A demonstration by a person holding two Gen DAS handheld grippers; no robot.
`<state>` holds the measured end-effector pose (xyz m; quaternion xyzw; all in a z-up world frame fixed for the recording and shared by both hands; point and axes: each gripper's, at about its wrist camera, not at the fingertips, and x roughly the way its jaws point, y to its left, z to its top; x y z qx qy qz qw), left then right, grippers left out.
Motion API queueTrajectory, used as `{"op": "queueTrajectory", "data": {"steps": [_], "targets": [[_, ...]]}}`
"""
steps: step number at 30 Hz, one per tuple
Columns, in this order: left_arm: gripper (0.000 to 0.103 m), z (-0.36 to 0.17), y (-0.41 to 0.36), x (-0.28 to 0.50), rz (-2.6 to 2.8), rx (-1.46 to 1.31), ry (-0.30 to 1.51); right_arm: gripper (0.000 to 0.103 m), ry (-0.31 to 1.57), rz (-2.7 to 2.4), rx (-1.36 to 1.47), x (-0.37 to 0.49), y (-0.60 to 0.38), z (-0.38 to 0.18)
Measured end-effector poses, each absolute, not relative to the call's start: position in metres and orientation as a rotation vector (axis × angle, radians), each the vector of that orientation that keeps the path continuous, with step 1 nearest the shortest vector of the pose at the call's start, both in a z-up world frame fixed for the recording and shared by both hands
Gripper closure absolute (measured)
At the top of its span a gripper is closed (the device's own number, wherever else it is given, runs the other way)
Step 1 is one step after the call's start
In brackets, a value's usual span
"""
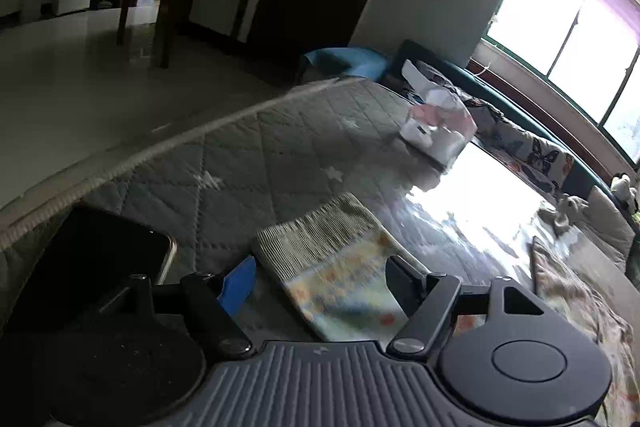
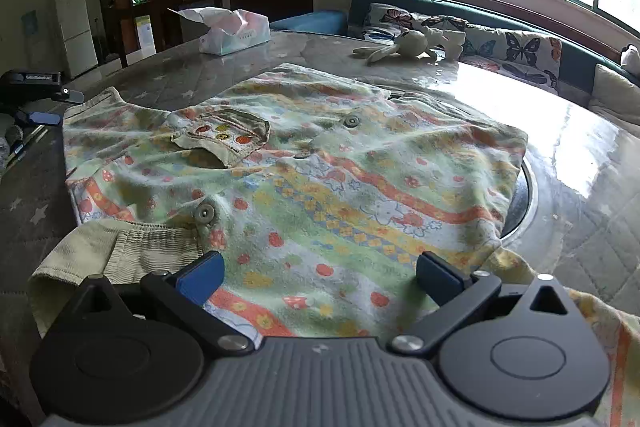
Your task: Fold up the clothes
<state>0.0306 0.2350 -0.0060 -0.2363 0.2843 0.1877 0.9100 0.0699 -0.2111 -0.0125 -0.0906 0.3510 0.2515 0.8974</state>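
So the garment [image 2: 304, 179], a small printed jacket with snap buttons and a chest pocket, lay spread flat on the quilted, glass-topped table [image 2: 580, 147], front side up. One sleeve with a ribbed cuff [image 1: 320, 227] stretched out toward your left side; its print looked blurred in the left wrist view. Your left gripper [image 1: 320, 277] had its jaws wide apart, straddling that sleeve, nothing clamped. Your right gripper [image 2: 320, 273] was also spread wide, hovering over the hem near the ribbed collar piece; can't tell whether the pads [image 2: 202, 277] touched the cloth. A dark phone [image 1: 100, 251] sat just beside your left gripper. Further out, a tissue pack [image 2: 236, 31] and a plush rabbit [image 2: 412, 45] were on the table's far side, well apart from the garment. A butterfly-print cushion [image 2: 516, 49] lined the bench under the window.
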Motion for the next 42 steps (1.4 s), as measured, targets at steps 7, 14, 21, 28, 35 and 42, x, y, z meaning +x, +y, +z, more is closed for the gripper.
{"op": "queueTrajectory", "data": {"steps": [7, 14, 21, 28, 35, 42], "targets": [[0.036, -0.008, 0.235, 0.035, 0.412, -0.453, 0.584, 0.0, 0.717, 0.519, -0.177, 0.068, -0.213, -0.014], [0.041, -0.008, 0.235, 0.037, 0.414, -0.433, 0.594, 0.0, 0.712, 0.517, -0.171, 0.067, -0.213, -0.014], [0.084, -0.01, 0.245, 0.036, 0.38, -0.494, 0.599, 0.0, 0.705, 0.515, -0.171, 0.066, -0.213, -0.015], [0.093, -0.011, 0.244, 0.032, 0.336, -0.547, 0.578, 0.0, 0.703, 0.51, -0.174, 0.064, -0.212, -0.015], [0.094, -0.01, 0.243, 0.03, 0.336, -0.546, 0.566, 0.0, 0.699, 0.508, -0.175, 0.064, -0.212, -0.015], [0.09, -0.012, 0.24, 0.032, 0.327, -0.542, 0.579, 0.0, 0.697, 0.508, -0.175, 0.063, -0.212, -0.015]]}}
